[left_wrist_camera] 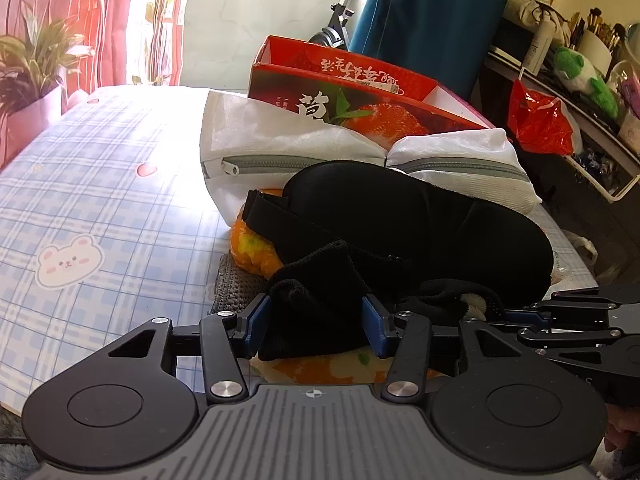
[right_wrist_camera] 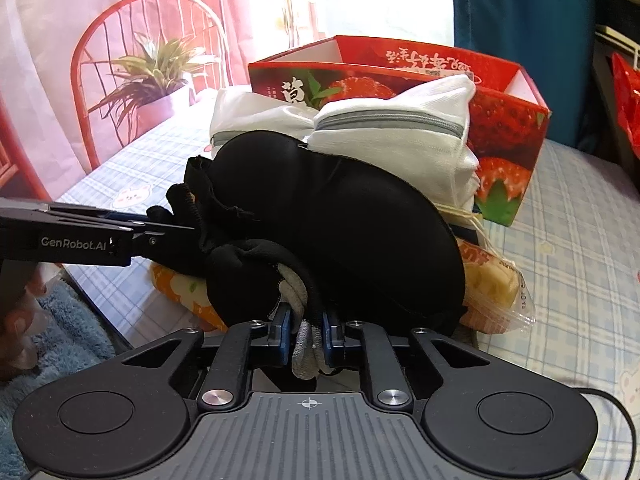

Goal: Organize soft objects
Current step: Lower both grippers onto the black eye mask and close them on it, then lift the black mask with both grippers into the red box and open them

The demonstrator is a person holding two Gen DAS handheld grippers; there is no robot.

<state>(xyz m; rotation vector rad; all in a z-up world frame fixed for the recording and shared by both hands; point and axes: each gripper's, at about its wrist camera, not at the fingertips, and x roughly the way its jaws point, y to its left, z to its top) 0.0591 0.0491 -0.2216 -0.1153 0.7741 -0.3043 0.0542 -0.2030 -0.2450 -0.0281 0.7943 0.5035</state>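
Far left I see a potted plant (right_wrist_camera: 154,80) by a red chair (right_wrist_camera: 100,40); far right, a red plastic bag (left_wrist_camera: 538,120) under a cluttered shelf (left_wrist_camera: 592,80).

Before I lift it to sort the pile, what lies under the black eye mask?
Under the eye mask show a black glove, orange patterned cloth and a wrapped snack. Whatever lies beneath its middle is covered.

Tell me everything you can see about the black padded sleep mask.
The black padded sleep mask is matte, soft-looking foam fabric with two domed eye cups and a black elastic strap at its left end. It lies tilted atop the pile, leaning against the white zippered pouches, over orange floral cloth and a black glove.
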